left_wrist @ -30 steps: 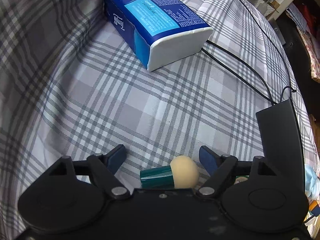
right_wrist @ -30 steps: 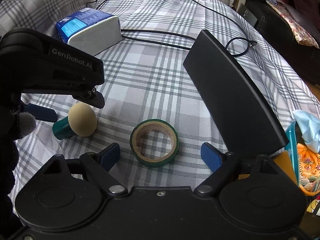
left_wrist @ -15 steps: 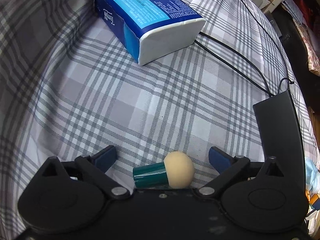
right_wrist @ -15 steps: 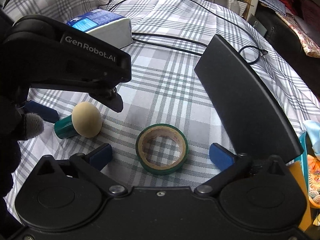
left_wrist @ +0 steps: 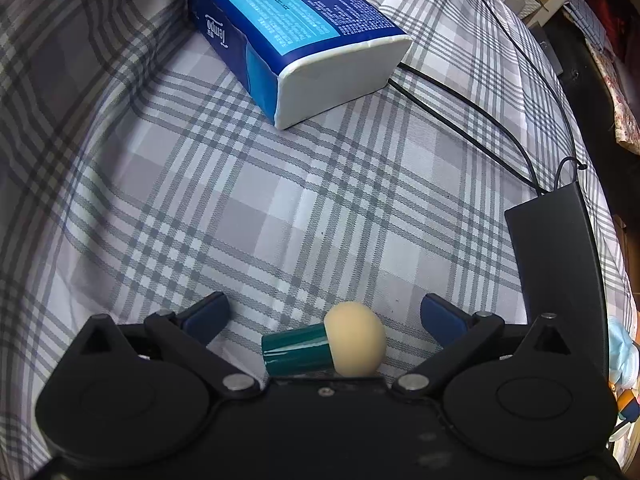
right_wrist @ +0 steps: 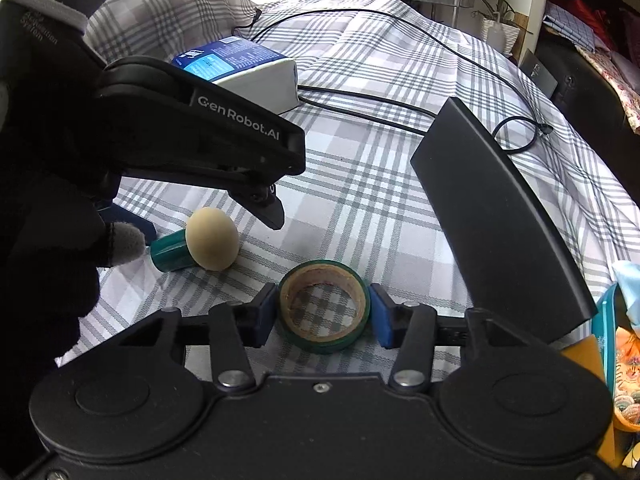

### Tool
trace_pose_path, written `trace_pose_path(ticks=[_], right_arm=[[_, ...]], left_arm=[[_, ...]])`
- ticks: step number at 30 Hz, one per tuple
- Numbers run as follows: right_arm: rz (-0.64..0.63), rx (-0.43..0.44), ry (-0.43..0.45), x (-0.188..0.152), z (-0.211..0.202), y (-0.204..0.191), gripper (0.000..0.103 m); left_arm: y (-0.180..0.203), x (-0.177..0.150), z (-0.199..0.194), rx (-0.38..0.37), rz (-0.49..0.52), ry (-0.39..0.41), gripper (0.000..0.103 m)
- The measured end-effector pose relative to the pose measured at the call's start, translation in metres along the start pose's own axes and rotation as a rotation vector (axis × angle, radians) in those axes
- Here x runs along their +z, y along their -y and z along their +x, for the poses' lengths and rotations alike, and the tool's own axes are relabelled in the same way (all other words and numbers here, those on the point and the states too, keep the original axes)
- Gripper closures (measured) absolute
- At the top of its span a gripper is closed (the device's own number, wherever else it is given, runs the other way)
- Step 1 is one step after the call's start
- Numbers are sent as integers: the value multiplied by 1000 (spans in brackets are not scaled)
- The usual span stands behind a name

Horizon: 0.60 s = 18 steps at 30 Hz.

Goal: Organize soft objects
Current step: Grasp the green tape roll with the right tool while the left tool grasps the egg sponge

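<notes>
Closing since the earlier frame, the right hand-held gripper point(right_wrist: 324, 312) now pinches the tape roll point(right_wrist: 323, 305) on the bed point(right_wrist: 360, 208), left hand-held gripper point(left_wrist: 324, 312) spread around the sponge point(left_wrist: 324, 344); lifting likely comes next.

A grey-and-white plaid bedsheet point(left_wrist: 280, 200) is seen. The tissue pack point(left_wrist: 296, 36) is wrapped in dark and light blue with white ends. The tape roll point(right_wrist: 324, 306) is coloured green outside, tan within. A beige head and teal handle are shown on the makeup brush point(left_wrist: 328, 346).
</notes>
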State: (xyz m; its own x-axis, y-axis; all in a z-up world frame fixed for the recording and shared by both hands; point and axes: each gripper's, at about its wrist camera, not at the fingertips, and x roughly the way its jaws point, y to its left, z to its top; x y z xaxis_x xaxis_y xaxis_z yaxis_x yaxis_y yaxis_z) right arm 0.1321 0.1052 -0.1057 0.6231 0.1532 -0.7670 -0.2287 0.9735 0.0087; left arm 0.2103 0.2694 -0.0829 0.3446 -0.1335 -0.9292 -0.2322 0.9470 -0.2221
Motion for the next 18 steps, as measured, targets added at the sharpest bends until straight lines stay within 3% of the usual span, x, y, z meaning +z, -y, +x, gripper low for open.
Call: trace_pose_path(ticks=[7,12,18], right_arm=[[46,9,21,-16,-22,7,54],[86,-3,60,-25,-43,14,54],[153,-3,110,-24,-69,29,54]], left_arm=[[-5,-2,-4,-42,-36,-4,4],[-21,-6,-15,-89,-141,-16,3],[-16,-13,-21,-22,-160,-13,3]])
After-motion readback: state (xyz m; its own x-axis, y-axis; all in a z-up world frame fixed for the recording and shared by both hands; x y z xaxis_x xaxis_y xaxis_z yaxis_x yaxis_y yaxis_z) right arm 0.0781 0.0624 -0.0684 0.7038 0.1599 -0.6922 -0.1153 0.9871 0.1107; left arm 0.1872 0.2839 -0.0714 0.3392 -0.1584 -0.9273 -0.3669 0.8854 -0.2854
